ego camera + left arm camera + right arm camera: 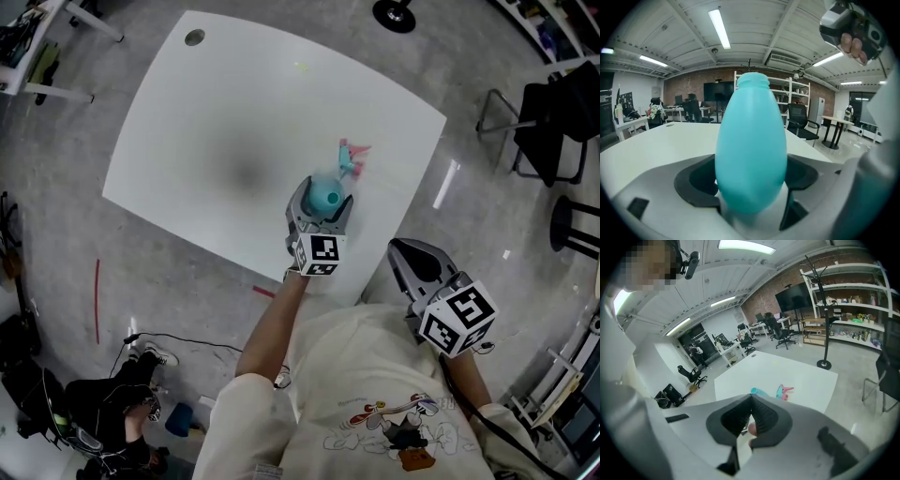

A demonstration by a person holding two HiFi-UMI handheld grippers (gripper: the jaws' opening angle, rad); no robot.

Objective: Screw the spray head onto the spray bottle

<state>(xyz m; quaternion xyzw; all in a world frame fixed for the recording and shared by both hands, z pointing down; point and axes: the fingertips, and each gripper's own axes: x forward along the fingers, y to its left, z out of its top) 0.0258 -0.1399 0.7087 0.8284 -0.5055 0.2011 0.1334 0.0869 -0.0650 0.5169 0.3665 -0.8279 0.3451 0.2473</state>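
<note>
Between the jaws of the left gripper (324, 194) stood the teal spray bottle (751, 150), upright, with its open neck at the top and no head on it. The dark pads pressed against its rounded body from both sides, so it was clamped low down and filled the gap between them. Just beyond those jaw tips, a little to their right and apart from the bottle, the spray head (352, 157) lay on its side on the white table (234, 112), teal with a pink trigger and nozzle. From where I stood, the bottle hung over the near part of the tabletop, close to its front edge.

The right gripper (751, 398) was held back by the person's chest, off the table's near corner and well apart from the left one. Its ridged pads met at the tips with nothing between them, so it was closed and empty. Ahead of its closed jaws, across the table, sat the spray head, with the bottle a short way to the left of it.
</note>
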